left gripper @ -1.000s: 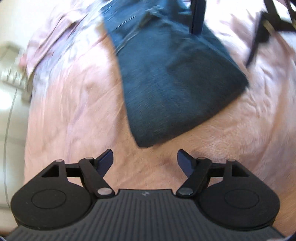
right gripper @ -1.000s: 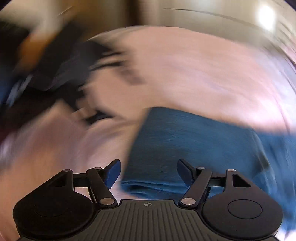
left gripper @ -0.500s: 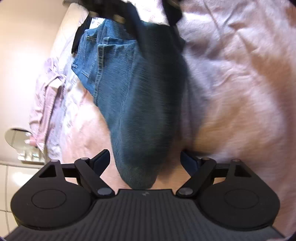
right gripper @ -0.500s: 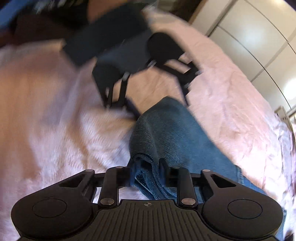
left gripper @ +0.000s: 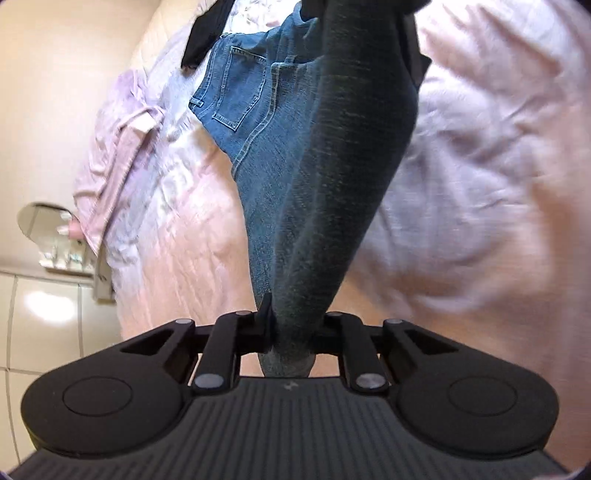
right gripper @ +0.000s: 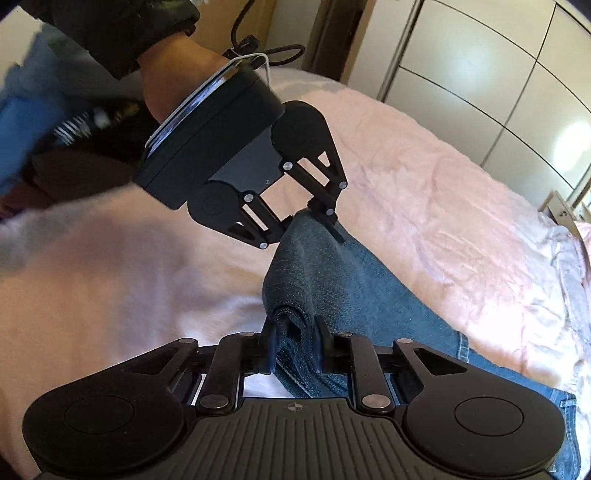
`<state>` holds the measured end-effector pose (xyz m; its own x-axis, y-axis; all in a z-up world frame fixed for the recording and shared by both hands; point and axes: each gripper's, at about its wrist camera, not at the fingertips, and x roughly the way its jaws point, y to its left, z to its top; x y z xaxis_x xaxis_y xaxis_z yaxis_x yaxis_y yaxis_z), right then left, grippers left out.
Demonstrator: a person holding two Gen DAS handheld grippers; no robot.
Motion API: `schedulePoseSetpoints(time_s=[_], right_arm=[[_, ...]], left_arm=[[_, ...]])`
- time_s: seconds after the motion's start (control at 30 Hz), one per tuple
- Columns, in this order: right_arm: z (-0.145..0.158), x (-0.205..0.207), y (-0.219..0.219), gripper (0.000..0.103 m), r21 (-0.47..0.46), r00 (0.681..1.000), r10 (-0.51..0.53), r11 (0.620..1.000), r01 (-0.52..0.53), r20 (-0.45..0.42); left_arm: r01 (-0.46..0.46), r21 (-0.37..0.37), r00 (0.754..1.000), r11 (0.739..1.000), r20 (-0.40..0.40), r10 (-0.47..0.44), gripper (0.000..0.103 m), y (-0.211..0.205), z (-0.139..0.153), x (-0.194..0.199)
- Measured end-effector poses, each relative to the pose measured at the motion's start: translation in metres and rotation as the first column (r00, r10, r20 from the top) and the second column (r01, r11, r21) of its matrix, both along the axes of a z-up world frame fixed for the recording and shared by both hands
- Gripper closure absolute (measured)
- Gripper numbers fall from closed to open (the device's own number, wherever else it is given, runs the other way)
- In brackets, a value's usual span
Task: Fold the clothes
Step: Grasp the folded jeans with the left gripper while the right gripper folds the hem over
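Blue jeans (left gripper: 258, 122) lie on the pink bedspread (left gripper: 480, 166), waist and back pockets at the far end. The leg end (left gripper: 332, 184) is lifted off the bed and stretched toward the camera. My left gripper (left gripper: 291, 332) has its jaws closing, with the hem pinched between the pads. In the right wrist view the same folded hem edge (right gripper: 291, 280) runs between both tools. My right gripper (right gripper: 295, 343) is closing on one corner. My left gripper (right gripper: 314, 221), held by a hand (right gripper: 166, 77), pinches the other corner.
A pale pink garment (left gripper: 122, 147) lies bunched at the bed's left edge, and a black garment (left gripper: 207, 33) lies beyond the jeans. White wardrobe doors (right gripper: 480, 92) stand past the bed. A small round table (left gripper: 40, 218) with bottles stands beside the bed.
Both grippers went from open to closed on the jeans' leg end, the right first and the left after. Both rose, lifting the hem off the bedspread.
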<state>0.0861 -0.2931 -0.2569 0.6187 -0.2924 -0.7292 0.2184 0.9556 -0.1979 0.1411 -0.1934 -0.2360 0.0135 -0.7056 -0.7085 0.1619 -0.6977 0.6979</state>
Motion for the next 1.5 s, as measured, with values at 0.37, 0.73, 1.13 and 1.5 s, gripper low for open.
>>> schedulePoseSetpoints(time_s=[0.37, 0.73, 1.13, 1.5], right_arm=[[0.047, -0.025, 0.001, 0.086, 0.232, 0.988, 0.007, 0.972, -0.042, 0.152], [0.087, -0.154, -0.194, 0.086, 0.506, 0.885, -0.323, 0.854, 0.120, 0.335], [-0.030, -0.294, -0.398, 0.086, 0.836, 0.724, -0.665, 0.493, 0.241, 0.184], [-0.086, -0.343, -0.411, 0.070, 0.921, 0.556, -0.831, 0.237, 0.309, 0.028]], left_arm=[[-0.114, 0.179, 0.993, 0.977, 0.001, 0.115, 0.090, 0.011, 0.072, -0.006], [-0.099, 0.216, 0.995, 0.971, 0.020, 0.097, 0.081, -0.194, 0.137, -0.090], [-0.228, 0.353, 0.946, 0.907, -0.140, 0.292, 0.060, -0.409, 0.062, -0.164], [-0.335, 0.610, 0.776, 0.718, -0.254, 0.578, 0.056, -0.454, 0.002, -0.138]])
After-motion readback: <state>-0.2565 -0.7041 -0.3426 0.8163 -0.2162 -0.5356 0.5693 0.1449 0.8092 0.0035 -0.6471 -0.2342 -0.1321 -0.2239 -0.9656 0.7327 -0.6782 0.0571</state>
